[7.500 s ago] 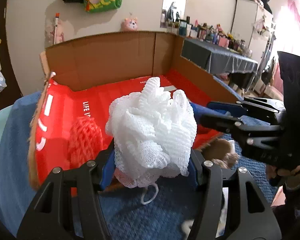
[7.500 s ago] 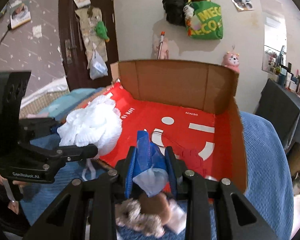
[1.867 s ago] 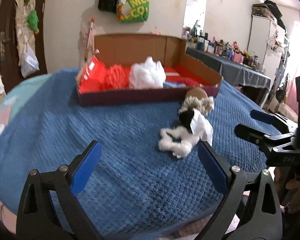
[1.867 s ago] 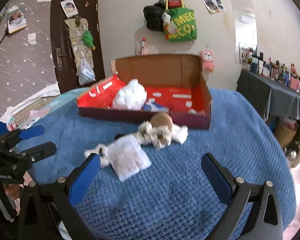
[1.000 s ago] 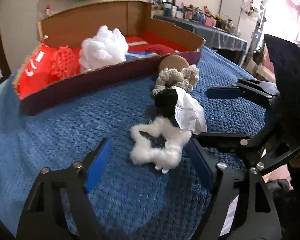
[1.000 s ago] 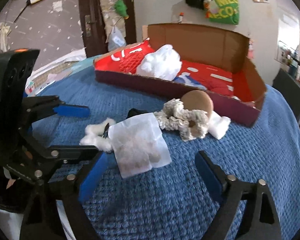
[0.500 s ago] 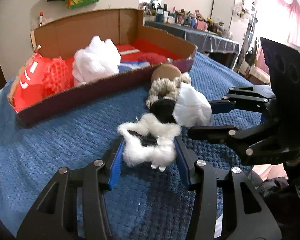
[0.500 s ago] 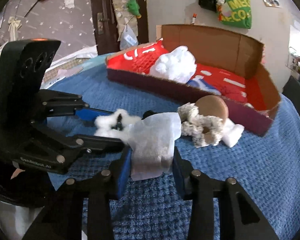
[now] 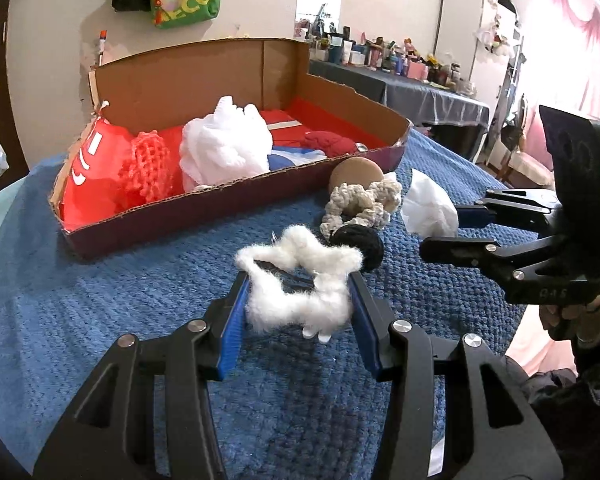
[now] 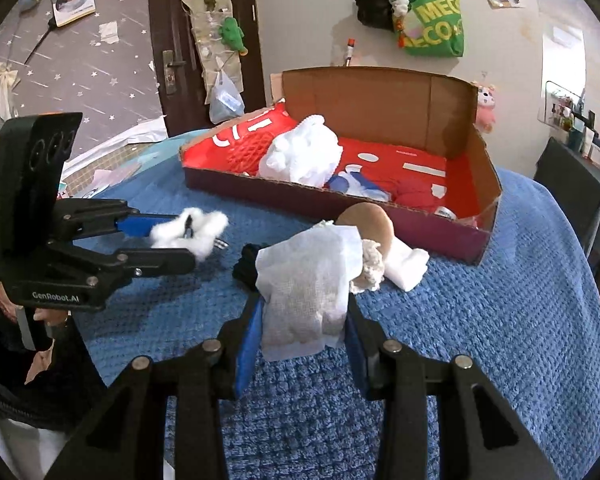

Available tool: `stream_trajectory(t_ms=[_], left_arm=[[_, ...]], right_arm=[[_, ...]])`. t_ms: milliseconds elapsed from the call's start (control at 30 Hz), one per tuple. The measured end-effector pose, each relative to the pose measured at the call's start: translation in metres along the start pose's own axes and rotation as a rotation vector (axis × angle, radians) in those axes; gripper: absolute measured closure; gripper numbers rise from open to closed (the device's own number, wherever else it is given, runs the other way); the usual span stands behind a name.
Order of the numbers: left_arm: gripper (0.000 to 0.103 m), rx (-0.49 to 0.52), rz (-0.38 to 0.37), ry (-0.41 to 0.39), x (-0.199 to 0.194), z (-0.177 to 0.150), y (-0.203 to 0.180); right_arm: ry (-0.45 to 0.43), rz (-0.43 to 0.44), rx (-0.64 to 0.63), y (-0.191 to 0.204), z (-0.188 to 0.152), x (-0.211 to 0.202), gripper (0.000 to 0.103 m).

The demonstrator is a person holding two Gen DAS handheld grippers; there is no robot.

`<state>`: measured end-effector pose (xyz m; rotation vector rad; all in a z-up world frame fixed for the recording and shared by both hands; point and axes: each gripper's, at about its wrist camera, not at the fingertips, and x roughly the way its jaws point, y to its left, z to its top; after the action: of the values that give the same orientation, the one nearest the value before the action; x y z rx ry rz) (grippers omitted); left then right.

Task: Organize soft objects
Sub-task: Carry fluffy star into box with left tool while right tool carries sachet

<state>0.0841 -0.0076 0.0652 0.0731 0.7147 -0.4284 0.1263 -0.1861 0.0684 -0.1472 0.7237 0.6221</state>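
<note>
- The left claw (image 9: 298,304) is clamped on a fluffy white star (image 9: 300,280), its blue pads pressing both flanks; the star looks raised clear of the blue blanket (image 9: 100,300), a side squeeze that suits something so limp.
- The right claw (image 10: 302,320) is closed on a white gauze pouch (image 10: 306,280), which bulges between the pads and sags below them, so the hold is on the lower part, likely because the flat cloth offers no firmer edge.
- Just beyond both claws a black knitted piece (image 9: 360,246), a beige crocheted scrunchie (image 9: 360,202), a tan round puff (image 10: 366,222) and a folded white cloth (image 10: 406,266) lie bunched against the near wall of the cardboard box (image 10: 380,92), not yet sorted.
- Inside the box sit a white mesh loofah (image 9: 224,148), a red mesh sponge (image 9: 148,164), a dark red piece (image 9: 330,144) and a blue-white item (image 10: 354,184), gathered leftward; the right part looks the freer spot for both held items.
</note>
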Motion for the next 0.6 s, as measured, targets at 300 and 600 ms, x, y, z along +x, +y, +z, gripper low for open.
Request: stream_trajectory(t_ms=[300,600], left_arm=[[0.058,-0.011,0.003,-0.050,-0.018,0.022,0.012],[0.058,-0.039,0.017,-0.066,-0.011,0.089,0.064]], right_arm=[[-0.036,-0.003,0.010,-0.004,0.016,-0.012,0.062],[-0.053,-0.022,0.024,-0.031,0.090,-0.002,0.062]])
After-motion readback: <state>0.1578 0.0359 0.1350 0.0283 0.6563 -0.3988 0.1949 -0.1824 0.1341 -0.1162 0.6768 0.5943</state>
